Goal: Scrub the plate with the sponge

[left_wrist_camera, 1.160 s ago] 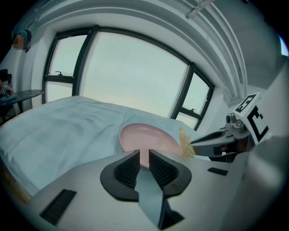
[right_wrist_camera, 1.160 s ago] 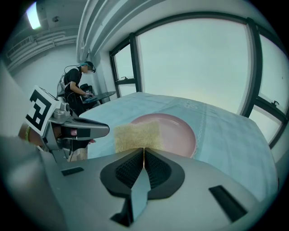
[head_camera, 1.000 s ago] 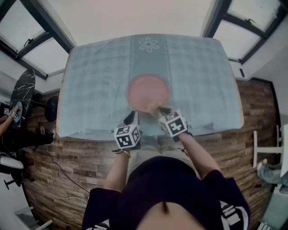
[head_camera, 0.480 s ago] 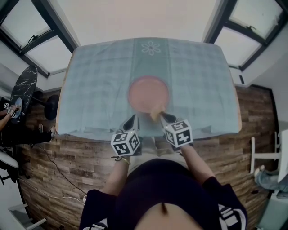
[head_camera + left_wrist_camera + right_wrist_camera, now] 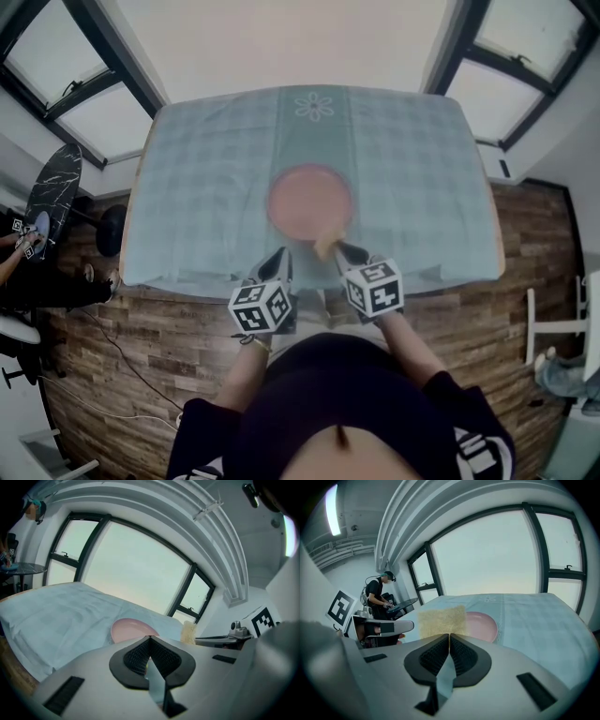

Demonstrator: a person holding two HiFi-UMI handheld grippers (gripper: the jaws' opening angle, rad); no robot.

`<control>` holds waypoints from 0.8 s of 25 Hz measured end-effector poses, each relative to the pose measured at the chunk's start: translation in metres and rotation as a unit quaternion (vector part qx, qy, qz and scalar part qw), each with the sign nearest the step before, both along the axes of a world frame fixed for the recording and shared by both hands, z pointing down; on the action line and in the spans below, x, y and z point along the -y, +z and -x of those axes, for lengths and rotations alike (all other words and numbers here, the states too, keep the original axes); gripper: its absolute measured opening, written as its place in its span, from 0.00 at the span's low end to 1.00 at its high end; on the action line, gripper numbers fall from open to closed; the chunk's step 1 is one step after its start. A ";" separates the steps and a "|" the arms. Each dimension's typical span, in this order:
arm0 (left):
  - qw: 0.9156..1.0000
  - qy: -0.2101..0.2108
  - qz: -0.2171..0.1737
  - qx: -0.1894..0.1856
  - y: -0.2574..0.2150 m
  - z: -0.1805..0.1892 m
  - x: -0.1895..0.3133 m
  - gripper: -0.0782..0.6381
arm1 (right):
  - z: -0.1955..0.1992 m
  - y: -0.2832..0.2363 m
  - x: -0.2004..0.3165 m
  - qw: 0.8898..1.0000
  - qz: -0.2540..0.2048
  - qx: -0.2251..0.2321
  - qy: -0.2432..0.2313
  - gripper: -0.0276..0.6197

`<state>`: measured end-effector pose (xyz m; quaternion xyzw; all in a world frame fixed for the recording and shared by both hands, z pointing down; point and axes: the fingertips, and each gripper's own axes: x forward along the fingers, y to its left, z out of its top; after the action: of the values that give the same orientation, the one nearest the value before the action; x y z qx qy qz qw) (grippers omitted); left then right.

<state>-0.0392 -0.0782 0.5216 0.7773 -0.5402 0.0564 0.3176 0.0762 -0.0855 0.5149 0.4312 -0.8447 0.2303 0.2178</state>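
A pink plate (image 5: 309, 200) lies in the middle of the table, also seen as the plate (image 5: 131, 629) and the plate (image 5: 483, 624) from the grippers. My right gripper (image 5: 339, 248) is shut on a yellow sponge (image 5: 326, 245), held just off the plate's near rim. In the right gripper view the sponge (image 5: 442, 619) sticks up from the right gripper's (image 5: 449, 635) closed tips. My left gripper (image 5: 279, 253) hovers beside it, short of the plate. Its jaws are shut with nothing between them, as the left gripper (image 5: 149, 639) shows. The sponge (image 5: 189, 632) appears at its right.
A pale blue checked cloth (image 5: 422, 169) covers the table, with a flower print at its far side. Wooden floor lies below the near edge. A person (image 5: 378, 592) works at a small dark table off to the left. Windows ring the room.
Both grippers have drawn back from the plate toward the near table edge and lifted a little. The sponge has come off the plate's near rim with the right gripper.
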 end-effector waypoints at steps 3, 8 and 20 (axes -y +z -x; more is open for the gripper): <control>1.000 0.000 -0.002 -0.003 -0.002 -0.001 0.000 0.12 | 0.002 0.000 0.000 1.000 -0.001 0.002 -0.001 0.08; 1.000 0.005 -0.001 -0.009 -0.004 -0.004 -0.001 0.12 | 0.003 -0.001 0.003 1.000 -0.004 0.003 -0.002 0.08; 0.999 0.030 -0.002 -0.016 -0.007 -0.012 0.007 0.12 | 0.007 0.000 0.011 1.000 -0.002 0.010 -0.003 0.08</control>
<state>-0.0273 -0.0853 0.5141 0.7943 -0.5120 0.0523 0.3228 0.0688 -0.0966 0.5144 0.4270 -0.8486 0.2324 0.2087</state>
